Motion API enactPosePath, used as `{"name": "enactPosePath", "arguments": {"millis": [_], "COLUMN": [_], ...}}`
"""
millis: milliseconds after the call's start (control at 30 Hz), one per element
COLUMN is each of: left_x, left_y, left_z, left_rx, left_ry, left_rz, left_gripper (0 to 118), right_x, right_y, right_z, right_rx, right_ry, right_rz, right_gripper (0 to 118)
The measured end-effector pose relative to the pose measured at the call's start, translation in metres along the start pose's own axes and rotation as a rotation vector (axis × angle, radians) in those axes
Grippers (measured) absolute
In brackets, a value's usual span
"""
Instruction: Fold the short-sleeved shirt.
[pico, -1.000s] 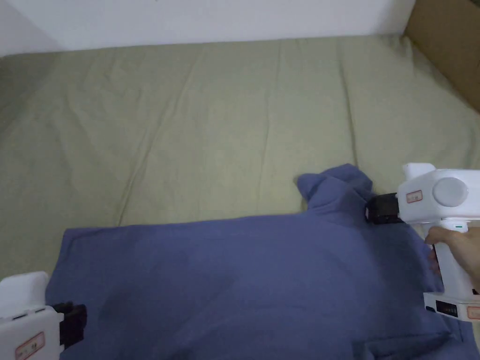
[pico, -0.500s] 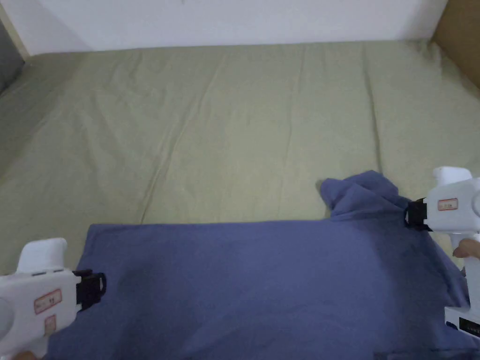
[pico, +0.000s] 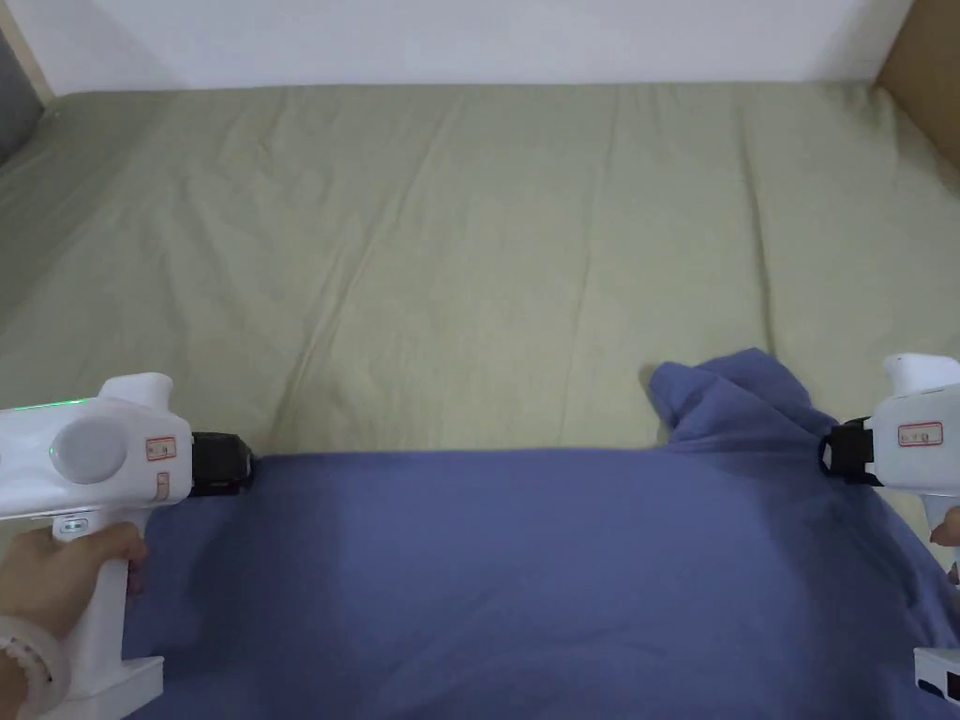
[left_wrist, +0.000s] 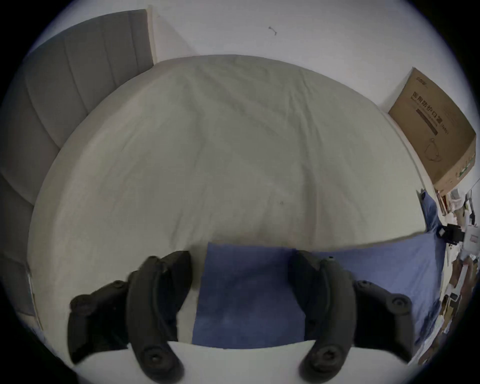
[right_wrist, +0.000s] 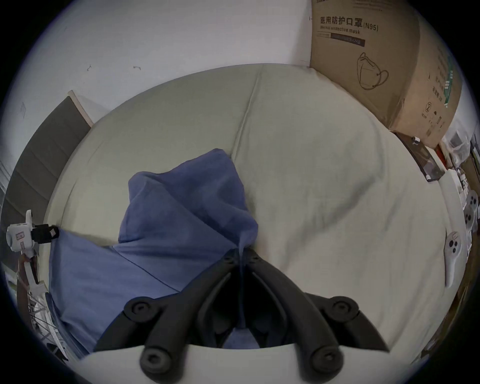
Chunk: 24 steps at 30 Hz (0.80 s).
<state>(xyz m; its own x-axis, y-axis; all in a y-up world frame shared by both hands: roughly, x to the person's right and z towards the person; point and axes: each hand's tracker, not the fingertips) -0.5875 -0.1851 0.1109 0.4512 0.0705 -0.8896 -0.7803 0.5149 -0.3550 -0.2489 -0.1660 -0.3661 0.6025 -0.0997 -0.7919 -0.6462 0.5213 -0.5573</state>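
Blue shirt (pico: 525, 562) lies flat on the bed (pico: 469, 262), its far edge stretched between your two grippers. Right gripper (right_wrist: 241, 253): jaws closed on cloth below the bunched sleeve (right_wrist: 187, 197). Left gripper (left_wrist: 241, 280): jaws open, the shirt's corner between them. Close on that corner before lifting; then keep both ends level and the edge taut.

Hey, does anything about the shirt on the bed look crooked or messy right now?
Yes. The blue shirt lies mostly flat on the bed sheet, but its far sleeve is bunched up beside the right claw, which is shut on the cloth there. The left claw is open over the shirt's other far corner.
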Motion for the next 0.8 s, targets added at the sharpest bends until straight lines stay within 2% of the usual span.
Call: {"name": "enactPosePath", "arguments": {"millis": [33,67,133,200,300,533,667,800], "left_x": [0.001,0.002,0.000,0.003,0.003,-0.006,-0.013,-0.026], "left_y": [0.000,0.000,-0.001,-0.003,-0.005,-0.021,-0.054,-0.103], "left_z": [0.006,0.011,0.020,0.028,0.044,0.124,0.186,0.229], "left_rx": [0.021,0.050,0.026,0.051,0.053,0.136,0.188,0.191], "left_ry": [0.005,0.005,-0.135,-0.056,-0.054,-0.074,-0.095,-0.105], "left_rz": [-0.012,-0.030,0.013,-0.019,-0.049,-0.069,-0.094,-0.102], "left_gripper": [1,0,0,0,0,0,0,0], "right_x": [0.000,-0.001,-0.003,-0.007,-0.007,-0.008,-0.003,0.001], "right_y": [0.000,-0.001,-0.002,-0.002,-0.002,-0.020,-0.053,-0.106], "right_z": [0.000,0.002,0.009,0.019,0.040,0.112,0.165,0.209], "right_rx": [0.000,0.003,0.027,0.055,0.077,0.132,0.164,0.163], "right_ry": [0.000,0.004,0.006,-0.012,0.044,0.055,0.072,0.075], "right_rz": [0.000,0.000,0.001,0.004,-0.034,0.000,-0.001,0.031], "right_gripper": [2,2,1,1,1,1,1,1]}}
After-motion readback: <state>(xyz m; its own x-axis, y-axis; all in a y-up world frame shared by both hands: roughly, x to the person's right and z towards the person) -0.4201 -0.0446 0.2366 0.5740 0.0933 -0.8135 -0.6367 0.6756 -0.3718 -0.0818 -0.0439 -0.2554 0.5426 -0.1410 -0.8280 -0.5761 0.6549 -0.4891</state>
